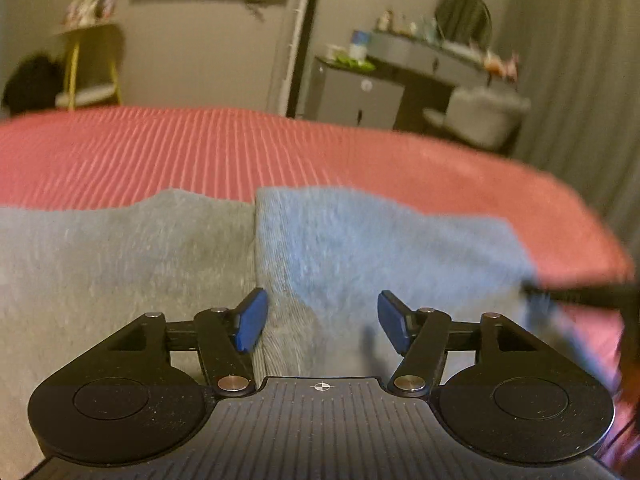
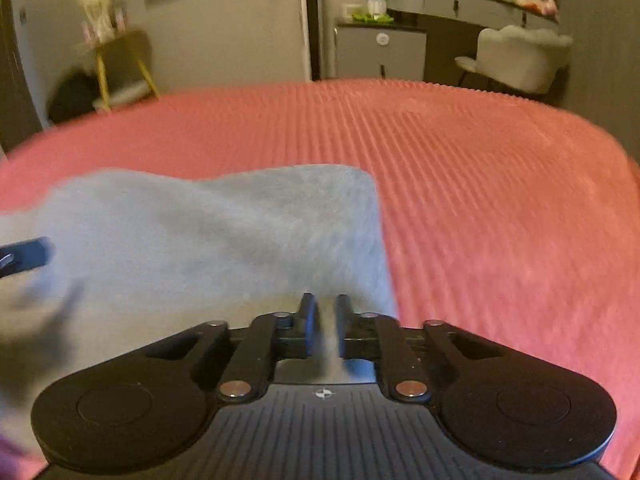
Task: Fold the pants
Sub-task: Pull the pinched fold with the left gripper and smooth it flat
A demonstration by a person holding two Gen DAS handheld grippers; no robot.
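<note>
Grey pants (image 1: 168, 264) lie on a red ribbed bedspread (image 1: 200, 148). In the left wrist view the two legs meet at a seam ahead of my left gripper (image 1: 322, 320), which is open just above the cloth with nothing between its blue pads (image 1: 252, 320). In the right wrist view the pants (image 2: 208, 232) fill the lower left. My right gripper (image 2: 323, 320) is shut on the pants' right edge, a strip of grey cloth pinched between its fingers. The left gripper's finger shows at the left edge of that view (image 2: 28, 256).
The red bedspread (image 2: 500, 208) spreads wide to the right and beyond the pants. Past the bed stand a yellow-legged side table (image 1: 92, 68), a grey cabinet (image 1: 356, 92), a vanity desk with a mirror (image 1: 440, 52) and a pale chair (image 2: 520, 60).
</note>
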